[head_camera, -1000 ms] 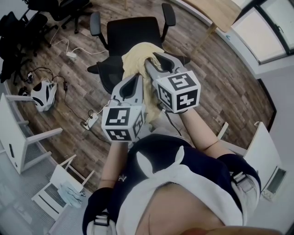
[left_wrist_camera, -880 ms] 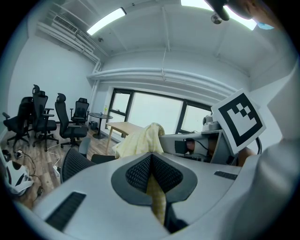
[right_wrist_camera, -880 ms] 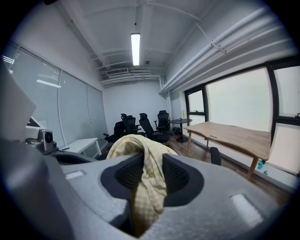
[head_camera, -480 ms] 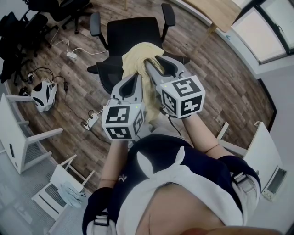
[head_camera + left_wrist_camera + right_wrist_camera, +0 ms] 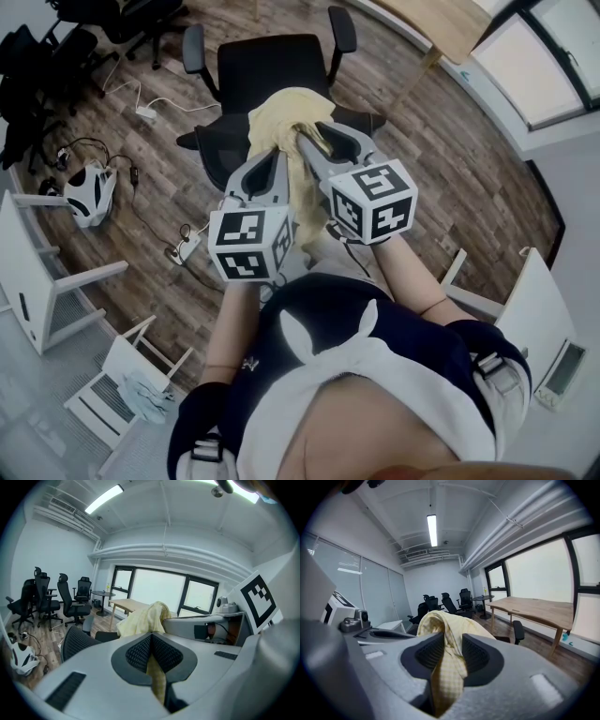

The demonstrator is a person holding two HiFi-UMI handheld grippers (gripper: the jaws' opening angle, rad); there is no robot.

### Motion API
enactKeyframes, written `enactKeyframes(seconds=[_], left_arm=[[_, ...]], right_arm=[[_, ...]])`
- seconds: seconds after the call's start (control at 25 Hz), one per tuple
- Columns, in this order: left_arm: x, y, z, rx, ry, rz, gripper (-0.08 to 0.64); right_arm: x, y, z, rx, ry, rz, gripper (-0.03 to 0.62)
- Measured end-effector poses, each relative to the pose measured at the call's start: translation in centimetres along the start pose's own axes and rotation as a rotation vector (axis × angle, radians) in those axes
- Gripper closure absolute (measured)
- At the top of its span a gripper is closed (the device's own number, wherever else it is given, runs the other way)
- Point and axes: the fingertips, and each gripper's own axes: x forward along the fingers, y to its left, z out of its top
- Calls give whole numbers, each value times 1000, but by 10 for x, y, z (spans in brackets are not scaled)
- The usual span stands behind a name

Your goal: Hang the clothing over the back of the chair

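Head view shows the black mesh office chair (image 5: pixel 267 66) in front of me, backrest nearest, with nothing blocking it. The pale yellow checked garment (image 5: pixel 281 111) is bunched above that backrest. It looks light, limp and apt to slide, so a grip near its upper edge suits best. My left gripper (image 5: pixel 152 645) and right gripper (image 5: pixel 450 654) are each clenched on a fold of it. Floor cables (image 5: pixel 141 112) lie well aside.

Office space with a dark wood-plank floor (image 5: pixel 441 141) and white walls (image 5: pixel 425 581). A light wooden table (image 5: pixel 534 607) sits right beside the big windows (image 5: pixel 539 569). Past the table's far end there's a small round table (image 5: pixel 482 599), then a bunch of black office chairs (image 5: pixel 449 602). One lit strip light (image 5: pixel 431 529) is on the ceiling, up and left of the table.
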Motion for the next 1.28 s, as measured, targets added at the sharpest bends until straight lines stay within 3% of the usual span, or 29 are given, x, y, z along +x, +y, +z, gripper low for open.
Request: enactKeyframes(seconds=[0.36,0.6,0.84,1.08,1.28], left_arm=[[-1,4,-7,7,19,50,554],[-2,7,-16,-15,65,80,554],[-2,7,-19,-45,87,85,554],[-11,4,-4,-43,-49,103,554],[-25,4,-4,-35,-93,126,554]], right_arm=[[7,11,-12,-21,97,51,472],[11,18,-24,-96,154,26,474],[13,20,-29,-79,182,51,480],[6,13,-14,-127,86,-41,472],[-12,13,-3,-141,-21,-96,472]])
